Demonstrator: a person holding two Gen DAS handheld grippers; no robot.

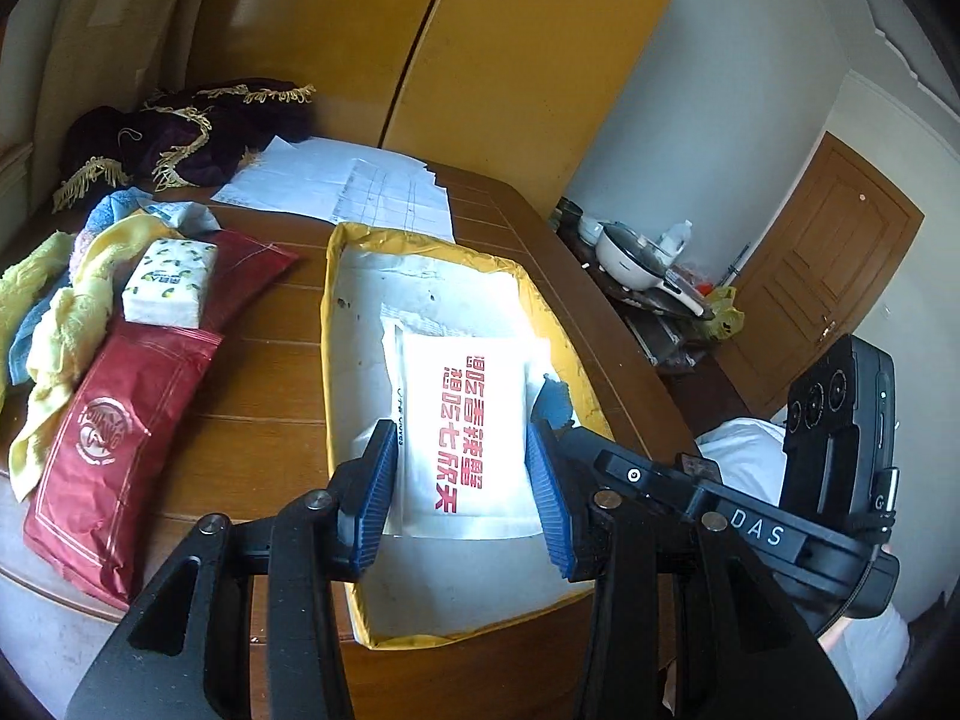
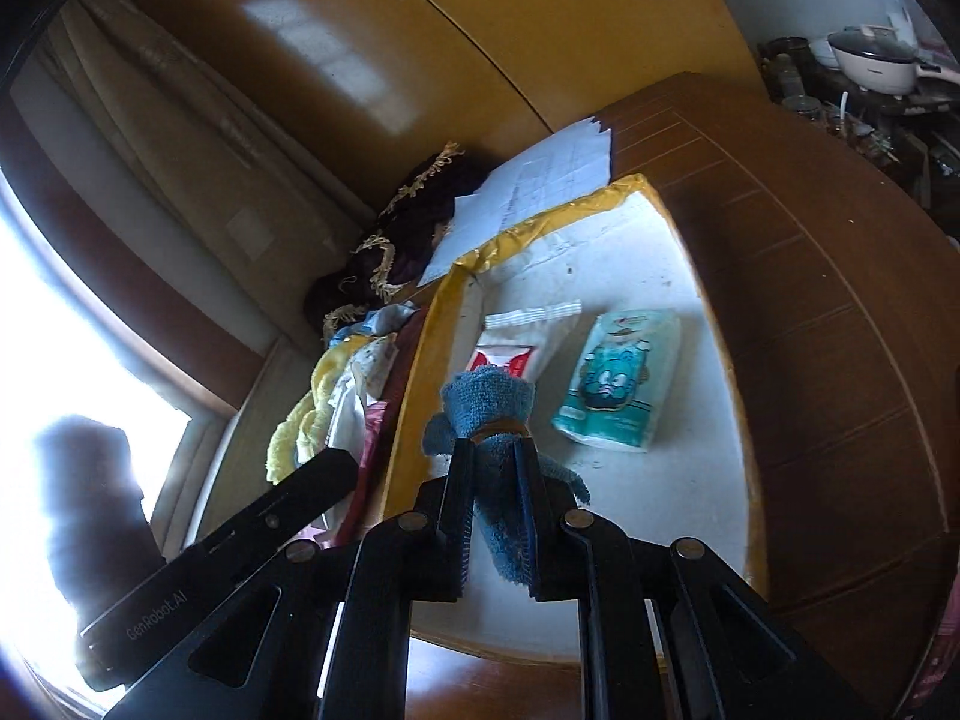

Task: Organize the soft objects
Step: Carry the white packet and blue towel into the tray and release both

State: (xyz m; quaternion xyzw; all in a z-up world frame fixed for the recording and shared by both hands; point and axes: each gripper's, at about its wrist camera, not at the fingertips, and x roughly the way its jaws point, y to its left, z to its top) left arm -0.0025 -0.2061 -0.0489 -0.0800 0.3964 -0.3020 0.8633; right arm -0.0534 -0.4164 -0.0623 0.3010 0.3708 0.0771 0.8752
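My left gripper (image 1: 462,480) hangs open over the yellow-rimmed box (image 1: 329,330), its blue pads (image 1: 378,480) on either side of a white packet with red lettering (image 1: 456,426) that lies on the box floor. My right gripper (image 2: 495,447) is shut on a blue towel (image 2: 489,402), held above the box (image 2: 414,396). From the left wrist view, the towel (image 1: 552,402) and the right gripper (image 1: 567,429) come in from the right. A teal tissue pack (image 2: 618,384) lies in the box beside the white packet (image 2: 510,354).
On the wooden table (image 1: 258,372) left of the box lie two red pouches (image 1: 108,438), a lemon-print tissue pack (image 1: 171,282), yellow cloths (image 1: 60,330) and another blue cloth (image 1: 114,204). Papers (image 1: 348,180) and a dark fringed cloth (image 1: 180,126) sit behind. A side table with a pot (image 1: 636,258) stands to the right.
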